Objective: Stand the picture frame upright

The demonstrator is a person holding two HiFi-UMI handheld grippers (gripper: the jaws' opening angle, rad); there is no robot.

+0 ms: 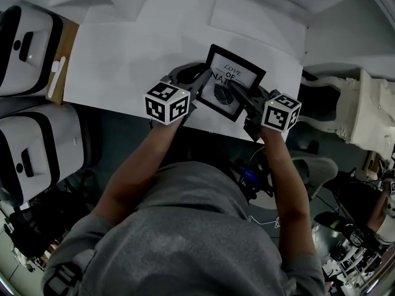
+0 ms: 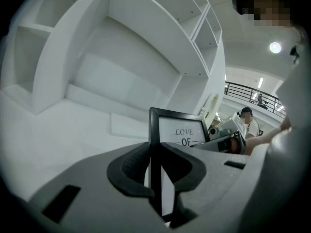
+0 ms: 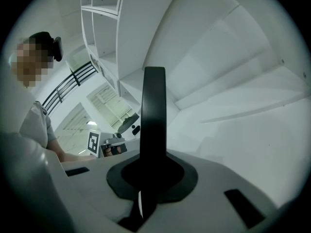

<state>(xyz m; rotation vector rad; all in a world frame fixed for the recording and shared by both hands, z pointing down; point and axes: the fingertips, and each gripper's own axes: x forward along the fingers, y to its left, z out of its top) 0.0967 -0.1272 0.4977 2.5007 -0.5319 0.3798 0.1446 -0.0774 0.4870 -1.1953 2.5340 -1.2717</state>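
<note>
The black picture frame (image 1: 237, 73), with a white print reading "LOVE OF", is held tilted over the near edge of the white table (image 1: 123, 60). My left gripper (image 1: 200, 84) is shut on the frame's left edge. In the left gripper view the frame (image 2: 181, 129) stands on edge between the pads of the left gripper (image 2: 155, 176). My right gripper (image 1: 239, 92) reaches in from the right. In its own view the right gripper (image 3: 146, 191) is shut on a thin black strut (image 3: 154, 110) with a rounded end, apparently the frame's back stand.
Two white and black machines (image 1: 28, 42) (image 1: 37, 147) stand left of the table, and a white unit (image 1: 352, 110) stands right of it. White curved shelving (image 2: 121, 57) rises behind the table. A person (image 2: 250, 123) stands in the far background.
</note>
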